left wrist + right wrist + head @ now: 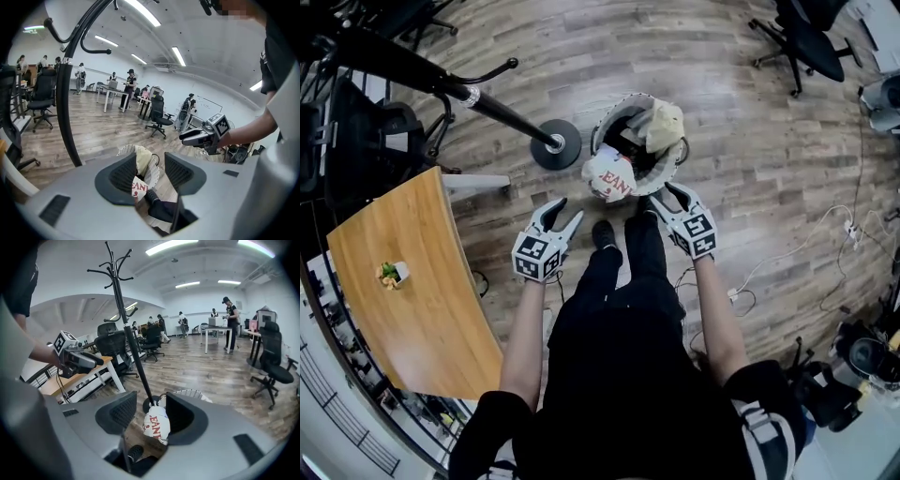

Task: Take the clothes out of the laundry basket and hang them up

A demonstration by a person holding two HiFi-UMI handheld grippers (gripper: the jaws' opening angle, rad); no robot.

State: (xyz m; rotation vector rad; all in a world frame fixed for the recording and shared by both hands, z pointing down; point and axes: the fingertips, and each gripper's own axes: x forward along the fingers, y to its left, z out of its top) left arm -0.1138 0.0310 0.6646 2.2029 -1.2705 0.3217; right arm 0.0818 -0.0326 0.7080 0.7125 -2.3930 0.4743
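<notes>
Left gripper point(568, 210) and right gripper point(664, 195) both spread, empty. White garment point(609, 176) drapes over laundry basket point(673, 167) rim, upper centre. Best: pinch one thick fold, lift clear.

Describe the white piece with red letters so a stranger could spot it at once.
On the wood floor, beside the round base of the black coat stand, stands a white laundry basket. Draped over the basket's rim on the person's side is a white garment. Unlike the plain pale yellow garment at the basket's far side, it bears big red letters.
</notes>
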